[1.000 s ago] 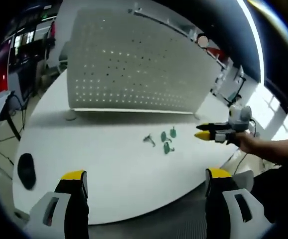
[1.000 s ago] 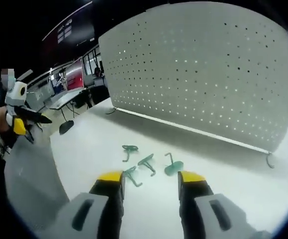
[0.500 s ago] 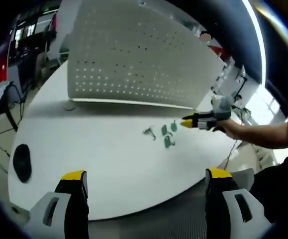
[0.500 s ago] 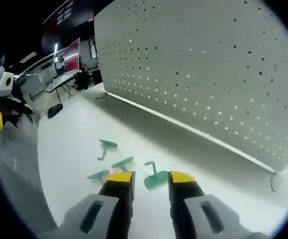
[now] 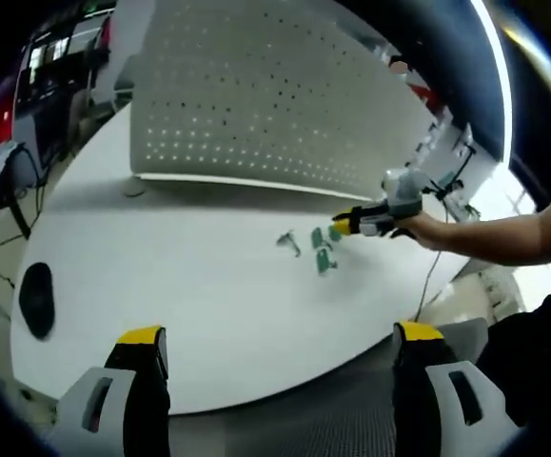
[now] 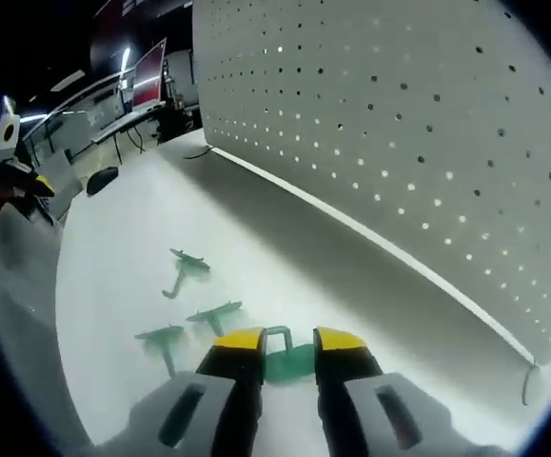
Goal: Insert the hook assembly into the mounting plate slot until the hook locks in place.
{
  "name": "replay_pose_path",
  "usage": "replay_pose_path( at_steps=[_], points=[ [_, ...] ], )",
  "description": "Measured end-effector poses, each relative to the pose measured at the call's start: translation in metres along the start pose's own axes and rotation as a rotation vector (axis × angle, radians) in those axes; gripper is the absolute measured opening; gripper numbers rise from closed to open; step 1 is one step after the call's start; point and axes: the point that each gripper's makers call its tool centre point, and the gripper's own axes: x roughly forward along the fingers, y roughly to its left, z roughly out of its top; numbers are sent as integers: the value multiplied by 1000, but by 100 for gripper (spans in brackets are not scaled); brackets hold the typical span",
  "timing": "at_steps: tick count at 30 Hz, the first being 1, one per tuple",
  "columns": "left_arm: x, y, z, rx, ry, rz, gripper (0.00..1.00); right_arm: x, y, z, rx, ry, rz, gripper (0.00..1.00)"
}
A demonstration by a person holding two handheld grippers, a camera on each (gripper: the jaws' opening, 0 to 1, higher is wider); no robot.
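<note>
The white table (image 5: 189, 314) carries everything, and along its far edge stands the mounting plate (image 6: 418, 124), a big upright perforated panel on small feet. In front of it, toward the middle of the table, lie four small green hooks.

The right claw (image 6: 288, 340) is down at the table with its yellow tips on either side of one hook assembly (image 6: 287, 360); the jaws are narrowed around it, but whether they already press on it I cannot tell. In the left gripper view that same claw reaches in from the right, held by a person's hand (image 5: 425, 227). The left claw (image 5: 280, 335) is spread wide and holds nothing, hovering off the near edge of the table.

To do this step well, I judge the jaws should close squarely on the hook's flat base so the bent end stays free and pointing at the panel, then lift straight up.

Three spare hooks (image 6: 191, 303) lie just beside the chosen one, near enough to be nudged. A dark, mouse-like object (image 5: 37, 300) sits near the table's left edge, well apart. The path to the panel looks open.
</note>
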Motion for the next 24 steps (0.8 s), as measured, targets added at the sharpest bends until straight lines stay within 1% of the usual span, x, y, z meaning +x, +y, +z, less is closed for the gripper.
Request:
replay_pose_path(
  at_steps=[2,6,9,11,15,19,22,24],
  points=[
    [-1,1,2,-2,-2,0,100,2,2,2,-53,10,13,15],
    [-3,4,5,1,-7,10,100,6,3,5,-71,18,31,13],
    [-4,6,5,-2,-8,16,100,9,2,6,-66,34,38,12],
    [-5,6,4,-3,-7,18,100,10,3,6,-56,43,47,8],
    [-6,6,4,-1,-7,20,100,9,4,5,-41,69,52,7],
    [-6,5,6,-4,-11,19,100,7,6,6,-19,72,65,7],
    [-4,3,6,0,-7,16,100,6,5,5,-17,79,57,7],
    [-4,2,8,3,-5,14,100,4,5,5,1,79,56,6]
  ],
)
